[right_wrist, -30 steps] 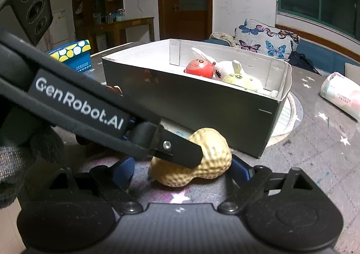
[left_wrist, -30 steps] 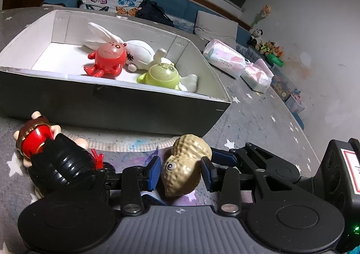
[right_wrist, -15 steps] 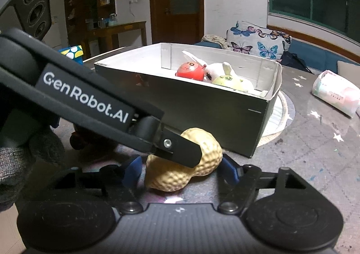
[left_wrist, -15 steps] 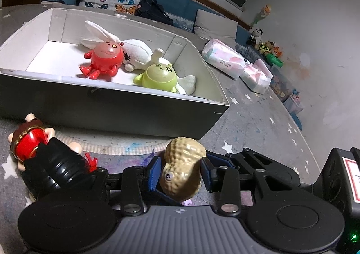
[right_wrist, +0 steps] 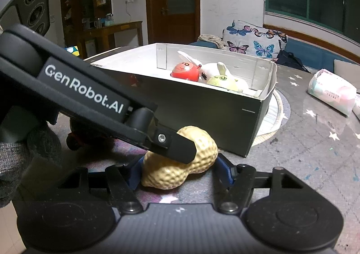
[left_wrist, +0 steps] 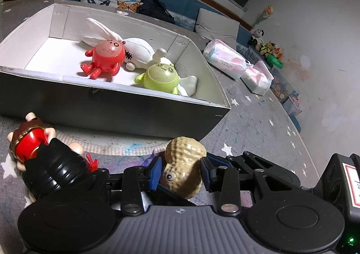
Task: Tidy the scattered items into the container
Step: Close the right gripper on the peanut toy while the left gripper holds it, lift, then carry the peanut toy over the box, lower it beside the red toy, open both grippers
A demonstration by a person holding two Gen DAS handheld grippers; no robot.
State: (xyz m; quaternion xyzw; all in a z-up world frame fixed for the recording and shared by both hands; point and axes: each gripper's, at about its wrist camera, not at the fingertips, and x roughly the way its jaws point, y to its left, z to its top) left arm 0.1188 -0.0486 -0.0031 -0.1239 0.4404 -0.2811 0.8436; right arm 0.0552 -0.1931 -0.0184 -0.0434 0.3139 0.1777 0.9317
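- I'm at the pick-up step for the peanut toy (left_wrist: pixel 183 168): it sits on the desk (left_wrist: pixel 258 128) just near of the container's (left_wrist: pixel 112 105) right-hand near corner, and both of my tools are crowded around it.
- My left gripper (left_wrist: pixel 180 173) has its blue pads (left_wrist: pixel 155 173) pressed against the peanut on either side, so I judge those jaws clenched on the toy. It looks tipped up on end with its eye toward the camera, though I cannot tell whether it has left the desk.
- My right gripper (right_wrist: pixel 178 170) brackets the same peanut, but I see a gap at the pads, so its jaws read as released and only flanking the toy.
- One finger of the left tool lies across the top of the peanut in the right wrist view.
- Inside the container lie a red round figure (left_wrist: pixel 105 58), a green round figure (left_wrist: pixel 160 77) and a white plush rabbit (left_wrist: pixel 135 48), bunched toward the far right.
- A red and black figure (left_wrist: pixel 42 157) lies on the desk to the left of my left tool, outside the container.
- Next, I think the left tool must lift the peanut high enough to clear the near wall, carry it far over the rim, and let go above the bare white floor at the left of the container.
- The right tool should back off so the two don't foul each other.
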